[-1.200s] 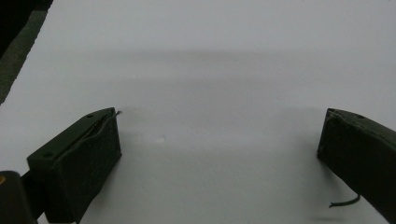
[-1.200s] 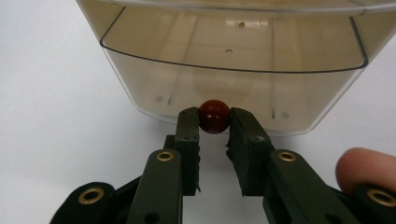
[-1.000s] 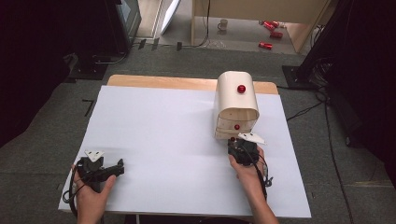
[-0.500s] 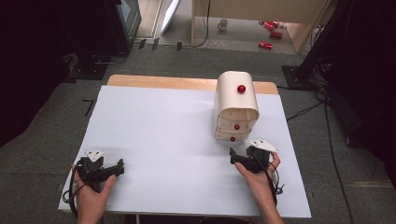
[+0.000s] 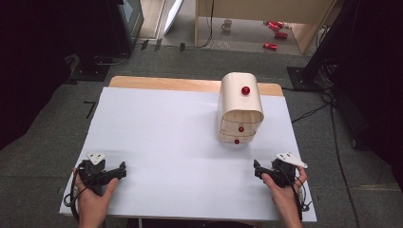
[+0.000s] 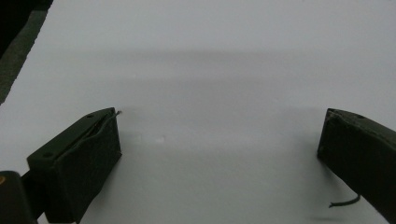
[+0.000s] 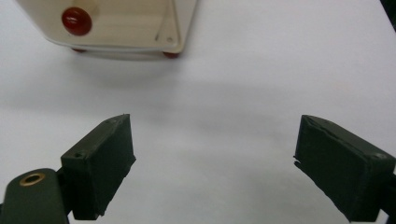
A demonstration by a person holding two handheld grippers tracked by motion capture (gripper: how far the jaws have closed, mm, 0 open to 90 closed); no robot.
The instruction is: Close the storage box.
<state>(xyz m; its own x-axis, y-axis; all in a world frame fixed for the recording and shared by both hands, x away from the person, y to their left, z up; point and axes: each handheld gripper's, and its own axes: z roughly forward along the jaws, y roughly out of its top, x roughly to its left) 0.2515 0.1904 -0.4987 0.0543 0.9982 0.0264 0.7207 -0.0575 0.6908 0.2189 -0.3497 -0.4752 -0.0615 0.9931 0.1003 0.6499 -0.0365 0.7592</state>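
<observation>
A cream cabinet (image 5: 240, 111) with small drawers stands at the back right of the white table (image 5: 166, 133). It has a red knob on top (image 5: 245, 90) and red knobs on its front drawers (image 5: 241, 128). My right gripper (image 5: 257, 170) rests near the front right edge, apart from the cabinet. Its jaws have just been opening and now stand open with nothing between them (image 7: 212, 126). In the right gripper view, the cabinet's bottom drawer (image 7: 126, 23) with its red knob (image 7: 76, 21) lies ahead. My left gripper (image 5: 121, 171) sits at the front left, open over bare table (image 6: 219, 126).
A strip of wooden tabletop (image 5: 166, 84) runs behind the white sheet. On the grey floor beyond are a mug (image 5: 227, 23) and red cans (image 5: 271, 46). Cables (image 5: 309, 113) run past the right side, and dark equipment stands at the left.
My right gripper has drawn back from the cabinet's lower front toward the near right edge of the table. My left gripper has stayed where it was.
</observation>
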